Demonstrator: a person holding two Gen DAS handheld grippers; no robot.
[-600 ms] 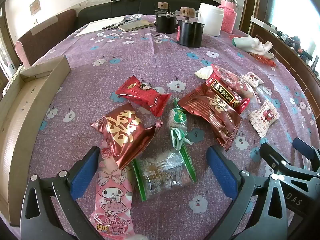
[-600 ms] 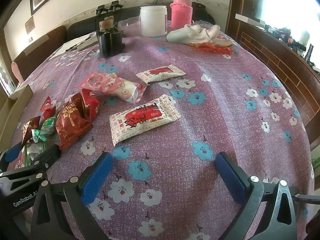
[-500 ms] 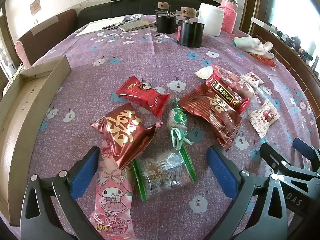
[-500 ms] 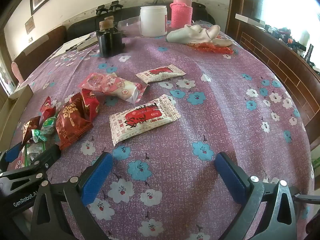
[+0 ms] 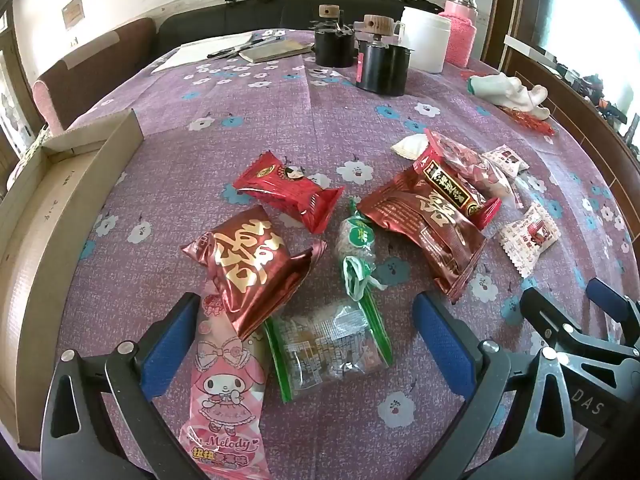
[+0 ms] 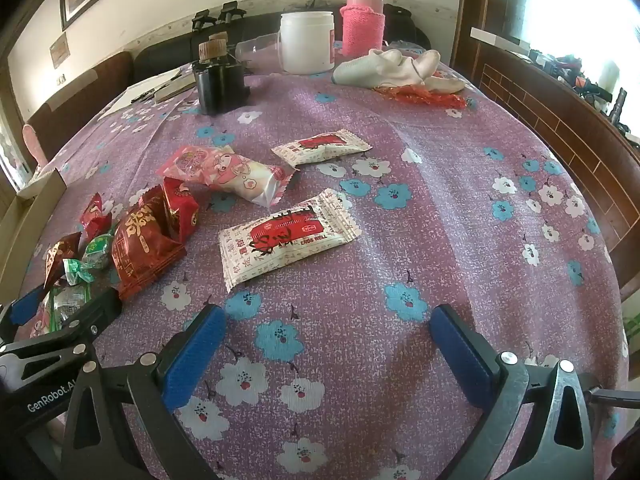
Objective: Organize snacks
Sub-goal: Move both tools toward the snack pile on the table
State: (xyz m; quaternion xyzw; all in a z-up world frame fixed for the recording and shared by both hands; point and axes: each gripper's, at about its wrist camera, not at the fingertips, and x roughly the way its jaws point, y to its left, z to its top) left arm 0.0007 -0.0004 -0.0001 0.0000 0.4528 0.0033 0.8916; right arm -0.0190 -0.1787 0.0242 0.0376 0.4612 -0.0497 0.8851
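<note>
The left gripper (image 5: 306,340) is hovering low over the counter (image 5: 280,120) with its jaws spread wide and gripping nothing. Lying between its blue pads (image 5: 170,344) is a clear packet with green edges (image 5: 328,350), and beside that, near the left pad, a pink My Melody packet (image 5: 226,392) is stretching toward the camera. A dark red foil packet with gold characters (image 5: 250,266) is resting partly on the pink one, just ahead of the gripper. A small green-wrapped sweet (image 5: 356,248) is lying just beyond the clear packet, a bright red packet (image 5: 288,192) is sitting farther on, and a larger dark red packet (image 5: 428,232) is lying ahead to the right with other wrappers stacked on its far end. An open cardboard box (image 5: 80,168) is standing on the counter well to the left. The right gripper (image 6: 326,348) is likewise held wide and is holding nothing, hanging over bare flowered cloth. A white packet with a red label (image 6: 286,236) is lying ahead of it, slightly left of centre, clearly apart from the pads (image 6: 194,354). A second white packet (image 6: 320,148) and a pink packet (image 6: 224,174) are lying farther back. Each gripper is showing at the edge of the other's view.
</note>
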